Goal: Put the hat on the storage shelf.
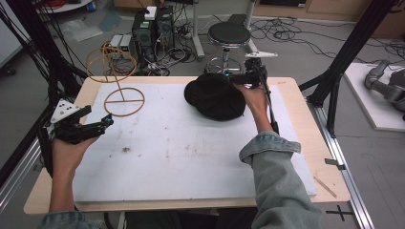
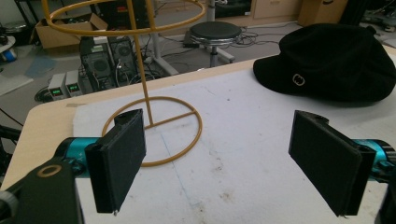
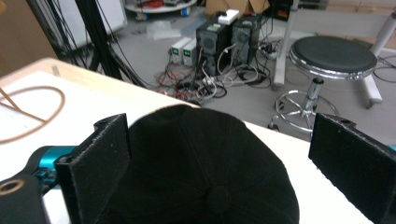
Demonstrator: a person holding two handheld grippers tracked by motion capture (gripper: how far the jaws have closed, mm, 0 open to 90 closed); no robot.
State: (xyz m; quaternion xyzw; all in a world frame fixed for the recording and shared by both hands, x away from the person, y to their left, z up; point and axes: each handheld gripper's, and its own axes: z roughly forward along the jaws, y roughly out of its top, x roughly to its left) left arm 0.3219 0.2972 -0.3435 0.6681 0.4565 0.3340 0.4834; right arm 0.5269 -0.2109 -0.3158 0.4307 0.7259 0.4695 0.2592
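A black cap (image 1: 215, 98) lies on the white mat at the back right of the table; its small round emblem faces the left gripper view (image 2: 331, 60). A gold wire hat stand (image 1: 123, 99) is at the back left, a base ring with a thin pole (image 2: 142, 70) and a top ring. My right gripper (image 1: 230, 77) is at the cap's far right edge, open, its jaws on either side of the cap's crown (image 3: 201, 172) and not closed on it. My left gripper (image 1: 98, 118) hovers open at the table's left edge, aimed at the stand's base (image 2: 187, 140) with nothing between its jaws.
The white mat (image 1: 181, 157) covers most of the wooden table. Beyond the far edge stand a round black stool (image 1: 229, 36), computer towers (image 1: 153, 28) and tangled cables. Black frame posts (image 1: 334, 76) rise at both sides of the table.
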